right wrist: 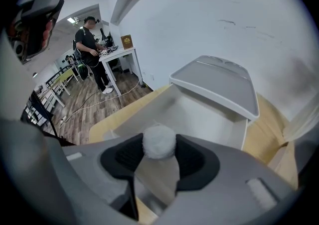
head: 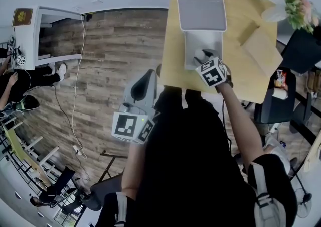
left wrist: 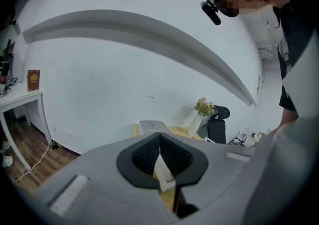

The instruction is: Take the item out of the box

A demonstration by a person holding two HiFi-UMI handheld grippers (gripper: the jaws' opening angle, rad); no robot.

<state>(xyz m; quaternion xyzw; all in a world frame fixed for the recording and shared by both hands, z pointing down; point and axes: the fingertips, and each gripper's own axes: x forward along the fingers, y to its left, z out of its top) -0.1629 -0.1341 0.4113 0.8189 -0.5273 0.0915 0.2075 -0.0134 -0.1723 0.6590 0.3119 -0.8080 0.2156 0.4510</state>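
The right gripper [right wrist: 159, 138] is clamped on the white fluffy ball [right wrist: 159, 143] inside the open box [right wrist: 209, 119]. It should lift straight up, clearing the box walls. The left gripper [left wrist: 159, 142], jaws together, waits well apart from the box.

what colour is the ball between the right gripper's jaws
White; the ball shows best in the right gripper view.

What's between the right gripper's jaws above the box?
A fluffy white ball, touching both pads of the right gripper, over the open box. The right gripper view shows it.
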